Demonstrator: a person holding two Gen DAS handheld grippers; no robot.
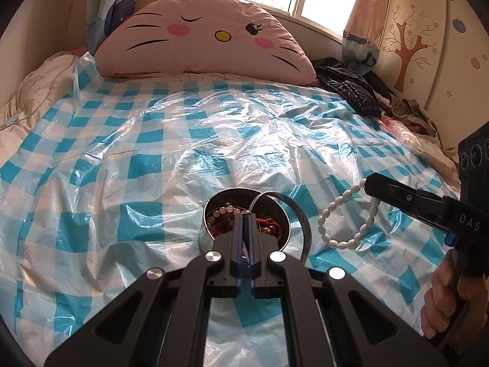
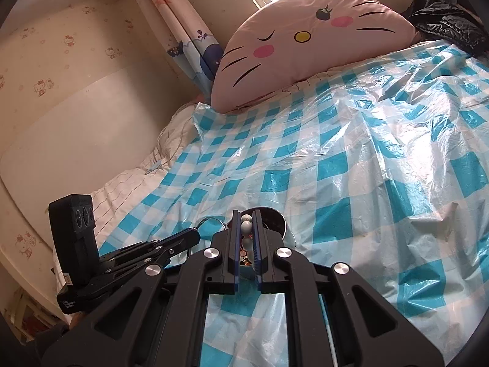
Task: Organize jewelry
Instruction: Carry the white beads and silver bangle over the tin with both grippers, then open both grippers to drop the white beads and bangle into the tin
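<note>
My left gripper (image 1: 246, 214) is clamped on the silver bangle (image 1: 293, 211) at the jewelry tin (image 1: 214, 214). My right gripper (image 1: 371, 183) pinches the white bead bracelet (image 1: 345, 223), dangling above the checked sheet (image 1: 152, 153). Risk: beads slip, or the bangle tips the tin.
</note>
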